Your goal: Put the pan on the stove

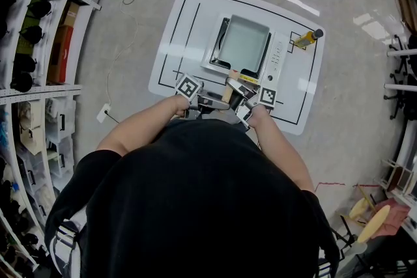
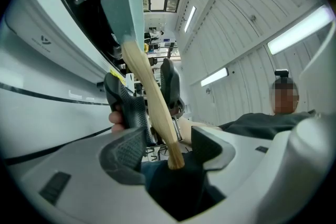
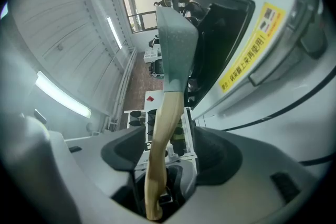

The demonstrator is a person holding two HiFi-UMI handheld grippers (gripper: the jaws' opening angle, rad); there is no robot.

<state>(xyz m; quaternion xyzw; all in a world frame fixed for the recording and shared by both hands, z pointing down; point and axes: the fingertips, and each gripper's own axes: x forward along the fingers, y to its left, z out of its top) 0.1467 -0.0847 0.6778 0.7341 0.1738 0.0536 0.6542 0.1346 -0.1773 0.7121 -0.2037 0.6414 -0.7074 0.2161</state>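
Straddling pan handle [image 2: 150, 93], left gripper [image 2: 167, 141], right gripper [image 3: 169, 152] jaws apart.

The pan [image 1: 244, 42] is set on the stove [image 1: 279, 59] mid-desk [image 1: 174, 42], with a bottle [image 1: 307, 38] placed just right of it and shelves [image 1: 65, 42] ranged far left.
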